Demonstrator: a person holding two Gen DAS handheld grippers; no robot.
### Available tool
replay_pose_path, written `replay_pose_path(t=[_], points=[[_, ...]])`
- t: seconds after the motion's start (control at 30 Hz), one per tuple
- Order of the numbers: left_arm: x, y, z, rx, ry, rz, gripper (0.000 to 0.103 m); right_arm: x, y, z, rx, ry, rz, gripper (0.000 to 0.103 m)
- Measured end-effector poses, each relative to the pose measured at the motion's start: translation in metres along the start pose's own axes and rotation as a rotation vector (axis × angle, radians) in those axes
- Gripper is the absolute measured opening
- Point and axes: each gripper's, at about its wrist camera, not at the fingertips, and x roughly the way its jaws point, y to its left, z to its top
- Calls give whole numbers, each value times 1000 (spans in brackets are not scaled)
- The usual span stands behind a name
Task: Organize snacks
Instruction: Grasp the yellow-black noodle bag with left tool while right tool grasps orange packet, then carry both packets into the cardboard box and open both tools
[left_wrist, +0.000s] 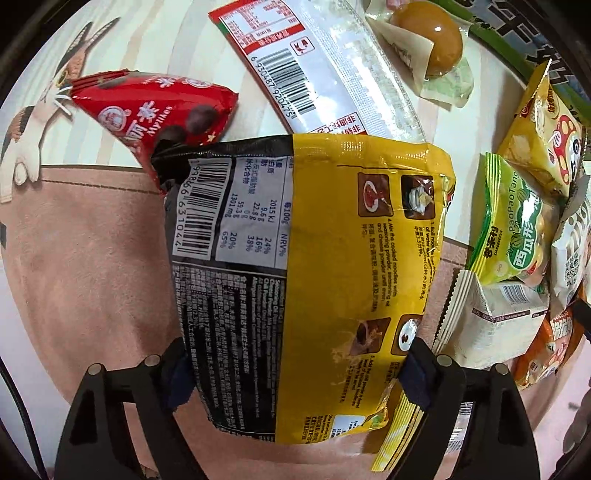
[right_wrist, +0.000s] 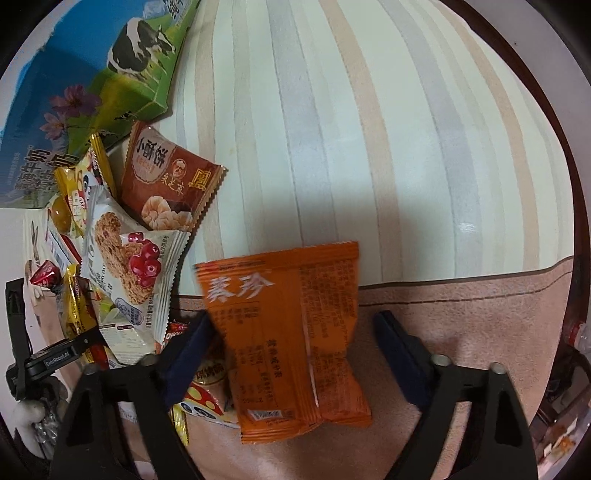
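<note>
Left wrist view: the left tool has its pads pressed on both edges of the yellow-and-black noodle packet, which fills the centre over the pink-and-striped worktop. Right wrist view: the right tool stands apart around the orange snack packet; only the pad at 9 o'clock touches it
</note>
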Motion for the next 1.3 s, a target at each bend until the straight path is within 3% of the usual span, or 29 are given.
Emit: replay_pose_path(t=[0.07,0.17,0.4,0.57,0.77,1.07,1.3], points=[[-10,-3,2,-6,-10,5,88,-7,-3,-3,0,-1,15,71],[-26,-9,0,-14,-19,18,88,-12,-2,-4,-6,-4,15,68],[-51,-14,-12,-17,-41,28,88,-22,-7,-9,2,-4,32,65],[-73,-18,-19,-26,-65,31,88,-35,-6,-36,7,-9,75,64],[-105,-20,-35,-37,-99,26,88,-54,17,-47,-21,-34,130,63],[-191,-34,-43,-15,-218,-53,88,-94,83,-47,-78,-107,212,63],[-277,-61,-2,96,-330,-139,88,-140,162,-23,-140,-186,235,63]])
